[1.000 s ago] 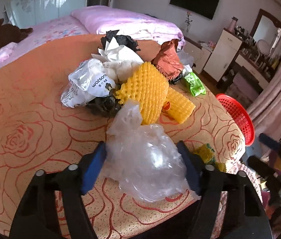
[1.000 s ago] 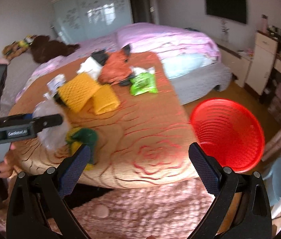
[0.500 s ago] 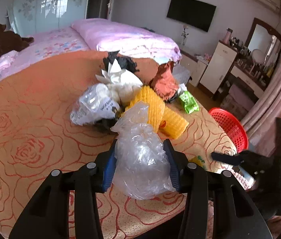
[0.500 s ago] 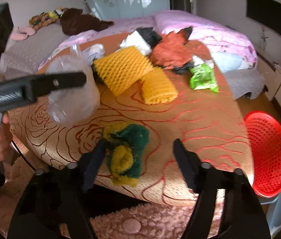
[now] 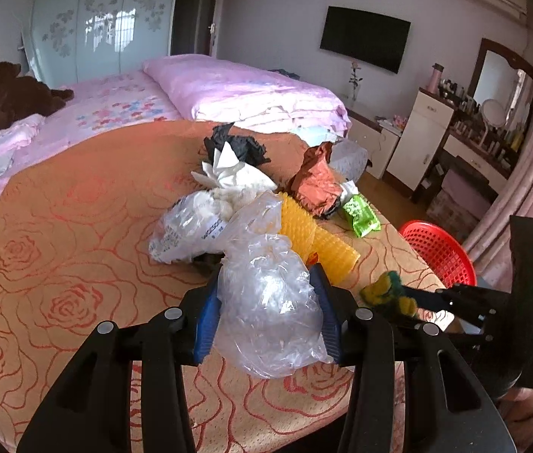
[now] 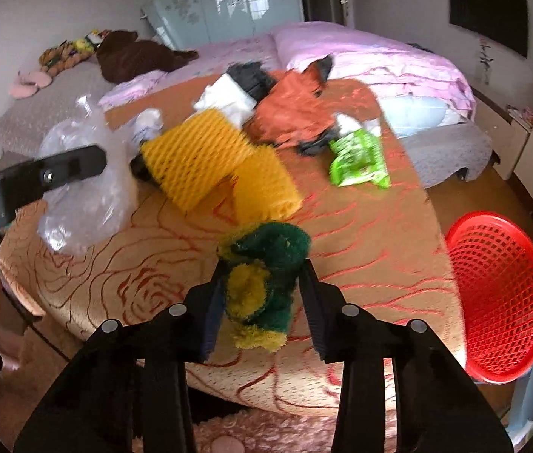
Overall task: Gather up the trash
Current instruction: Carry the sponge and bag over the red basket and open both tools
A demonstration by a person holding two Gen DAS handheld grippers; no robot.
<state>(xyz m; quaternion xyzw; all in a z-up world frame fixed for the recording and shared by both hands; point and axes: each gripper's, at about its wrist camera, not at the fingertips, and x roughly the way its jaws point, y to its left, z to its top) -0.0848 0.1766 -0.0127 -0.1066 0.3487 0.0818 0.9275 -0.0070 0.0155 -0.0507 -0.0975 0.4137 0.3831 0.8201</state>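
Two-handed trash collection from a round table (image 5: 59,234) covered in an orange rose-patterned cloth. The left tool (image 5: 266,313) is gripping a crumpled clear plastic bag (image 5: 266,302) between its blue pads, the bag bulging above and below them and hanging clear of the cloth. The right tool (image 6: 262,294) has just been closing on a green-and-yellow scouring sponge (image 6: 262,275); its pads are now pressing both sides of the sponge, at the near edge of the table. In the left wrist view this tool is lying to the right of the left one, close beside it, with the sponge at its tip.

Ahead of both tools, the rest of the litter is lying in a heap: two yellow foam fruit nets (image 6: 206,158), a white printed plastic bag (image 5: 187,230), white tissue paper (image 5: 228,173), a black crumpled bag (image 5: 240,143), a rust-orange crumpled bag (image 6: 293,109) and a green snack wrapper (image 6: 359,158).

To the right of the right tool, beyond the table edge and lower, a red mesh plastic basket (image 6: 504,302) is standing, and it is looking empty as far as its interior shows. By this reading the task is at an early stage: two pieces are grasped, none is deposited, and most of the heap is remaining.
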